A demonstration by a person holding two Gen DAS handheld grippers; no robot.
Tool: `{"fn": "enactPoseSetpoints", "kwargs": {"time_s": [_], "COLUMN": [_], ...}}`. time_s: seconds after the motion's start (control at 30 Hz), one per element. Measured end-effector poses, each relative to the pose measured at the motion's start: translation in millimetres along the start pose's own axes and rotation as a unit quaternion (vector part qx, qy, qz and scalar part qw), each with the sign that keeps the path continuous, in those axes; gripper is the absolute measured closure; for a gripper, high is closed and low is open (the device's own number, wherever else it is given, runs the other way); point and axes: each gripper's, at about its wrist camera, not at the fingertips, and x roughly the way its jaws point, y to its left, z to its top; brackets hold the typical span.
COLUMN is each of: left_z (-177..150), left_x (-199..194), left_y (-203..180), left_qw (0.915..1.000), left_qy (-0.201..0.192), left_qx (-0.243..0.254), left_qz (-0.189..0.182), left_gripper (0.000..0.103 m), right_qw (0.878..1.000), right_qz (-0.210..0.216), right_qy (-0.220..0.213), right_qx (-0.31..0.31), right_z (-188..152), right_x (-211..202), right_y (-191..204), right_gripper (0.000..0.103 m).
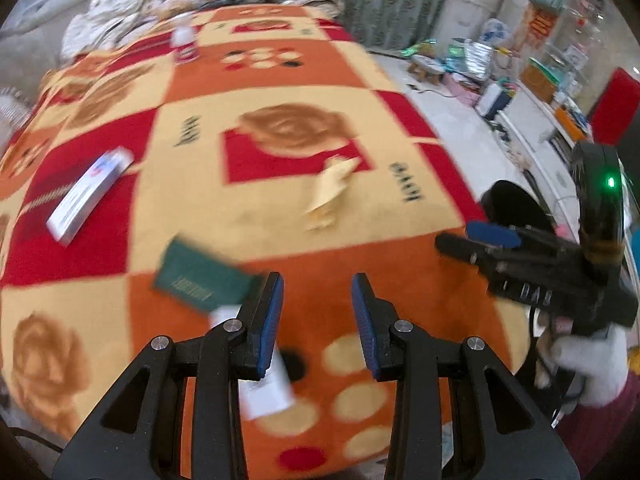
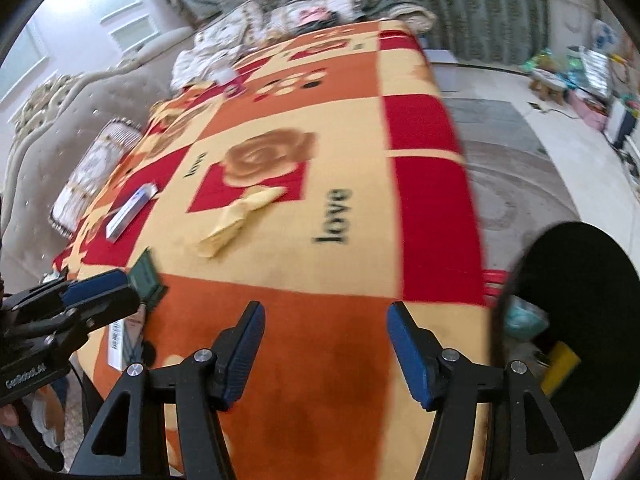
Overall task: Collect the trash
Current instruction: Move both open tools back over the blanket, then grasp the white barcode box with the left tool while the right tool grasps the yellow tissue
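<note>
Both tongs hang over the near end of a bed covered by a blanket (image 2: 340,152) of red, orange and cream squares, where the litter lies scattered. The left tongs (image 1: 317,320) stand open with nothing between the pads, as do the right tongs (image 2: 325,350); judging by that, each is ready to close on a piece.

Nearest the left tongs lies a green packet (image 1: 200,278), partly over a white box (image 1: 266,384) that shows a barcode strip in the right wrist view. Farther up the bed are a crumpled yellow wrapper (image 1: 330,190), a long white box (image 1: 90,196) and, at the far end, a small bottle (image 1: 185,42).

A black bin (image 2: 580,320) stands just beside the bed's right edge, its mouth open toward the right tongs, probably so pieces can be dropped in at short reach; something yellow and something pale green lie inside.

The blanket reads "love". The green packet's lettering is too blurred to read
</note>
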Motion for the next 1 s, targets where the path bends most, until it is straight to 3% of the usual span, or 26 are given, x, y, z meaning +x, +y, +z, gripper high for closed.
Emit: {"fn": "enactPoseSetpoints", "kwargs": {"time_s": [0.13, 0.43, 0.6, 0.73, 0.83, 1.0], "left_z": [-25, -44, -46, -45, -40, -25], "left_x": [-1, 21, 30, 24, 13, 2], "left_y": [28, 31, 42, 49, 52, 47], "left_qw": [0.9992, 0.9971, 0.9960, 0.9959, 0.9957, 0.9961], "left_qy": [0.018, 0.029, 0.033, 0.030, 0.019, -0.001], "left_qx": [-0.033, -0.069, -0.081, -0.079, -0.081, -0.075], "left_qz": [0.017, 0.013, -0.016, -0.031, -0.039, -0.045], "left_gripper": [0.064, 0.063, 0.065, 0.071, 0.071, 0.071], "right_qw": [1.000, 0.999, 0.998, 0.998, 0.996, 0.995], "right_qz": [0.015, 0.028, 0.026, 0.011, 0.002, 0.002], "right_qy": [0.009, 0.016, 0.012, 0.010, 0.016, 0.001], "right_qx": [-0.015, -0.036, -0.048, -0.068, -0.092, -0.102], "right_z": [9, 36, 51, 56, 55, 50], "right_x": [18, 58, 79, 95, 94, 74], "right_y": [23, 64, 74, 80, 83, 78], "right_gripper": [0.042, 0.042, 0.043, 0.075, 0.084, 0.085]}}
